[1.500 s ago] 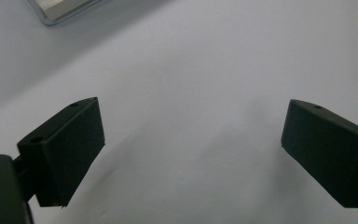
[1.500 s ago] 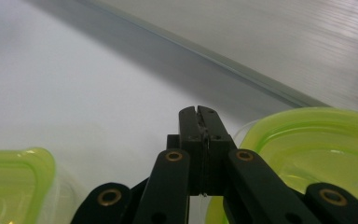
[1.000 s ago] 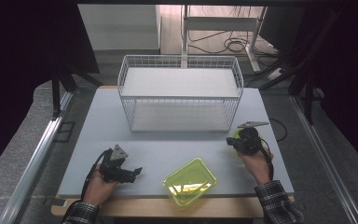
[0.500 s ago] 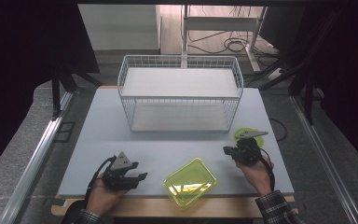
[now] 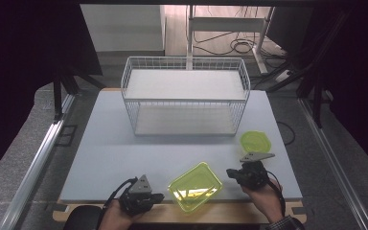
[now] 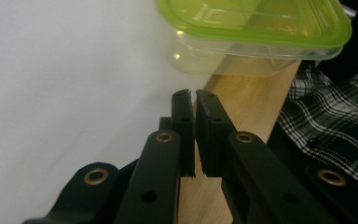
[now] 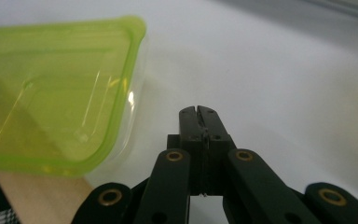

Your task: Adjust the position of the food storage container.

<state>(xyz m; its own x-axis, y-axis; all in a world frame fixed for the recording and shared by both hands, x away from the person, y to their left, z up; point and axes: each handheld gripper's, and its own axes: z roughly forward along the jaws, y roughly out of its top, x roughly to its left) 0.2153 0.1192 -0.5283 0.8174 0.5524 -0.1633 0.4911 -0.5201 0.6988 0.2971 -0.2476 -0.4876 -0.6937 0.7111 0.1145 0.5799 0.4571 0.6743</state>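
Two claws flank the green-lidded container (image 5: 195,187) at the near edge of the bench (image 5: 105,153), neither one touching it. Left claw (image 5: 159,196) sits just beside the container's left corner, its jaws having just been closing and now nearly together with nothing between them; in the left gripper view the container (image 6: 261,35) overhangs the wooden edge strip (image 6: 242,102) ahead of the tips. Right claw (image 5: 230,173) hovers near the container's right corner, jaws pressed together and empty. Behind it a round green lid (image 5: 255,142) lies on the bench, and a white wire basket (image 5: 184,98) stands farther back.
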